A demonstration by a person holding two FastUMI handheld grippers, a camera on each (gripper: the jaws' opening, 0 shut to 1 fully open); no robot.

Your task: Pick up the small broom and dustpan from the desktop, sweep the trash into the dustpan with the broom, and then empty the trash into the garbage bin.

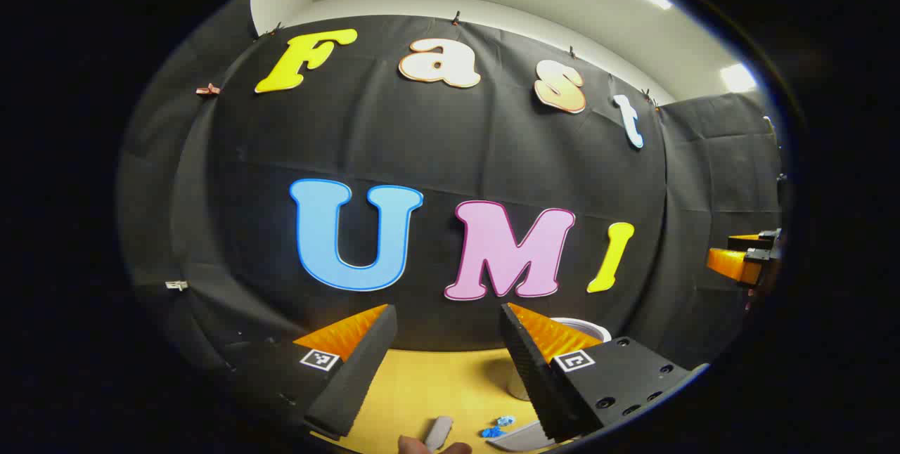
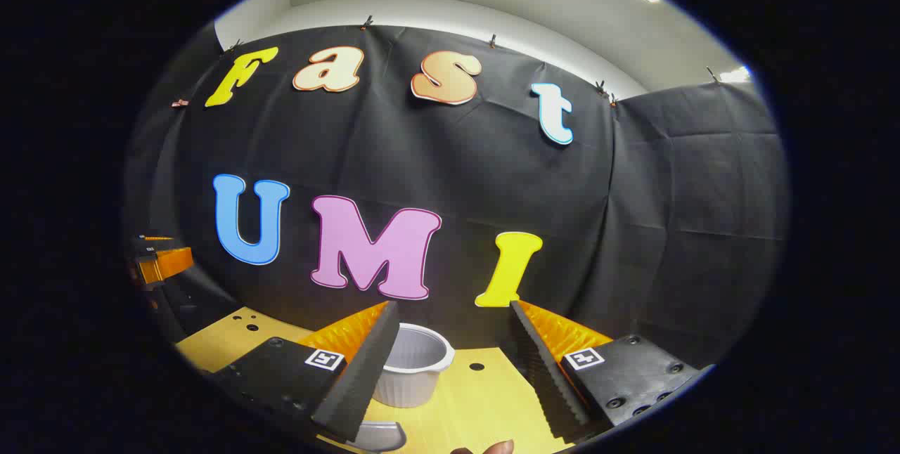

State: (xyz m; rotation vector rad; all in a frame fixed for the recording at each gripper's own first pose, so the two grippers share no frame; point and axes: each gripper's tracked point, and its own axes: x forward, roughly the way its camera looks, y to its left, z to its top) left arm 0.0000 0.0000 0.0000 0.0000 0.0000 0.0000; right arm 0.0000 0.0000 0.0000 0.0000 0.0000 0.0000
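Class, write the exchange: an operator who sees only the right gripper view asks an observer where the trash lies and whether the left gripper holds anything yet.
Operator: I can find the white bin. Where is the trash?
Observer: In the left gripper view, blue scraps lie on the yellow desktop, low in the picture by the left gripper.
Operator: Does that gripper hold anything?
Observer: No. Its fingers stand wide apart with nothing between them.

In the right gripper view the garbage bin stands on the surface, the dustpan nearer than it. In the left gripper view, trash lies nearer than the bin, the broom left of the trash
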